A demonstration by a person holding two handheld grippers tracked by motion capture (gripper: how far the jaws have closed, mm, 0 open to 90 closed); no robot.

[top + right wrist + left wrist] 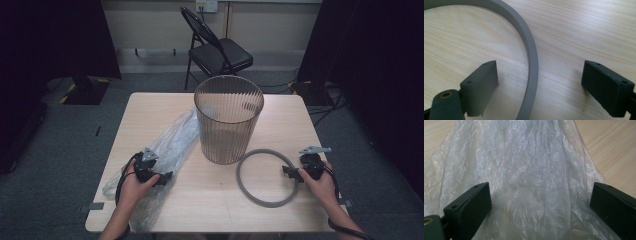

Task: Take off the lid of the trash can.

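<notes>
Nothing is fitted yet: the plastic bag [524, 175] and grey ring [530, 50] lie between wide-open, ungripping left gripper [540, 205] and right gripper [540, 86], beside the bin [228, 120].

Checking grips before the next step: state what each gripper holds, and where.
Nothing is held. The right gripper stands open astride the grey ring; the left gripper is open over the plastic bag.

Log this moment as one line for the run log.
left gripper: open over plastic bag | right gripper: open astride grey ring | bin: upright on table
</notes>
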